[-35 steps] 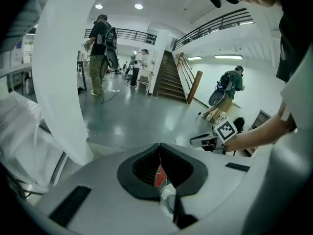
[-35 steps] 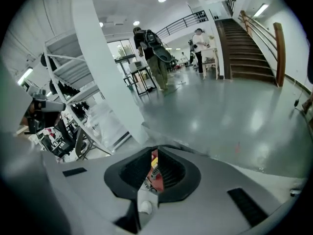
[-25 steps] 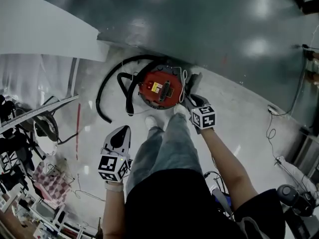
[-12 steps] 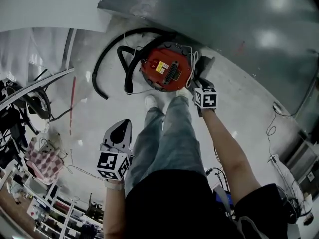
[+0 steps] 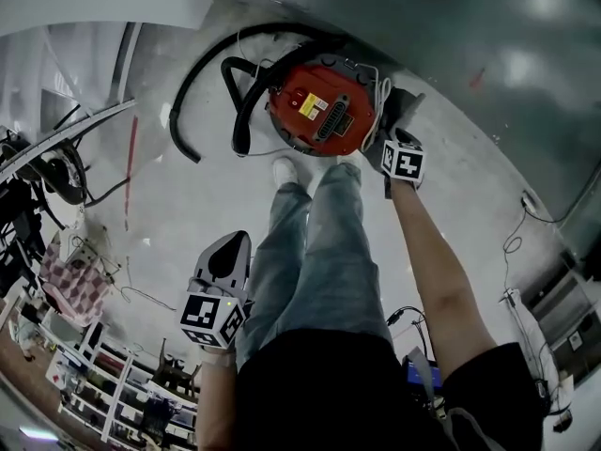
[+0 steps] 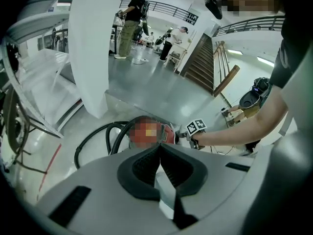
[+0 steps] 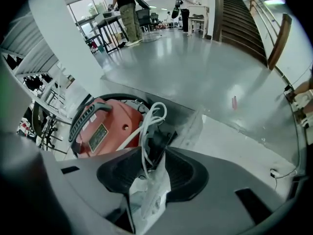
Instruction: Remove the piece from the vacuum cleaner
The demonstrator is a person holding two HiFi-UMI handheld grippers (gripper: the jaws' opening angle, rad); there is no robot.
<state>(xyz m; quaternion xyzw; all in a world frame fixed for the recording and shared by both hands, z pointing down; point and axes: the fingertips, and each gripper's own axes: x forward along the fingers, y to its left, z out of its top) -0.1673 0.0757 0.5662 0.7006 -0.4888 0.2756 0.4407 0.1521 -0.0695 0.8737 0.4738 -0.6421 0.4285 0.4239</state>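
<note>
Vacuum cleaner [image 5: 319, 111]: red, round-topped, stood on the floor [image 5: 488, 73] at the line where the pale strip meets the darker grey. Its black hose [image 5: 192, 111] looped off its left side toward a white column [image 5: 94, 7].

Piece [image 7: 157, 143]: flat, black, inside a clear plastic bag, a looped white cable [image 7: 151, 116] with it. It sat at the vacuum's right rim. Long axis ran along the jaws, far end pointing up and away from the gripper toward the dark floor.

Right gripper [image 7: 154, 173]: arm stretched out to the vacuum's right edge. Jaws were opening, the bagged piece and cable standing between them, pads no longer clearly pressing.

Left gripper [image 6: 159, 168]: held back beside the person's left leg, well apart from the vacuum. Fingers pressed together, nothing between.

Room: open bare floor to the right of and beyond the vacuum. Left side crowded by the hose loop and the column. Near side was taken by the person's white shoe [image 5: 285, 169], just beside the vacuum body. Racks [image 5: 56, 280] along the floor's left edge.
</note>
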